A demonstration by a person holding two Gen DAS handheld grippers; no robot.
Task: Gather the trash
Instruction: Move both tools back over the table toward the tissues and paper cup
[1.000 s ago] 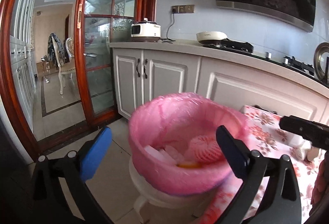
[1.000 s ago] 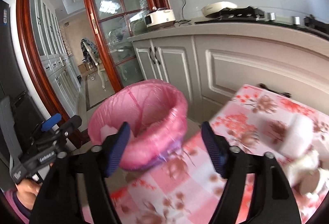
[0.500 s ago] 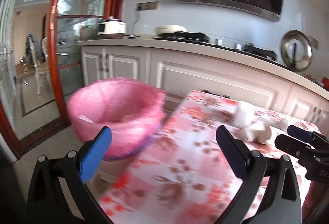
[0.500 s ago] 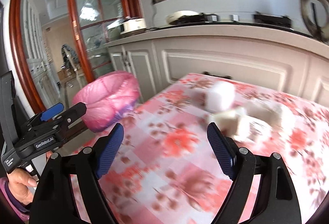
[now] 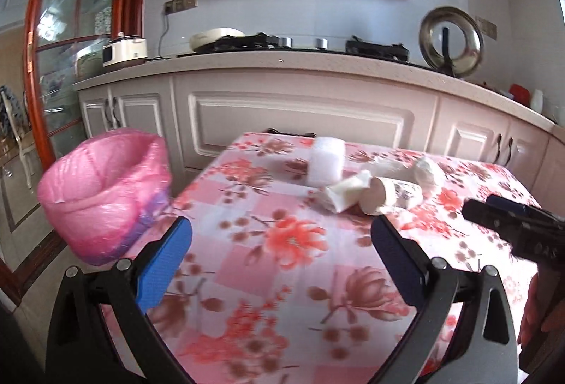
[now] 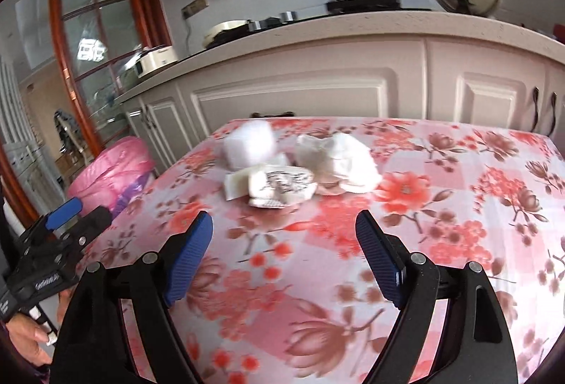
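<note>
Trash lies in a cluster on the floral tablecloth (image 5: 293, 264) (image 6: 441, 207): a white foam block (image 5: 325, 161) (image 6: 249, 144), a tipped paper cup with dark print (image 5: 390, 195) (image 6: 282, 188), and crumpled white tissue (image 5: 348, 193) (image 6: 337, 156). A bin lined with a pink bag (image 5: 106, 190) (image 6: 113, 175) stands on the floor off the table's left edge. My left gripper (image 5: 280, 264) is open and empty, short of the trash. My right gripper (image 6: 284, 255) is also open and empty, just in front of the cup.
White kitchen cabinets with a counter (image 5: 303, 66) run behind the table, carrying a cooker (image 5: 123, 50), a stove and a round steel lid (image 5: 450, 43). A wood-framed glass door (image 5: 42, 41) is at the left. A hand (image 6: 30, 338) holds the left gripper's handle.
Both grippers swung right, away from the pink bin and over the table, so the trash cluster now lies ahead of them. The right jaws widened slightly.
</note>
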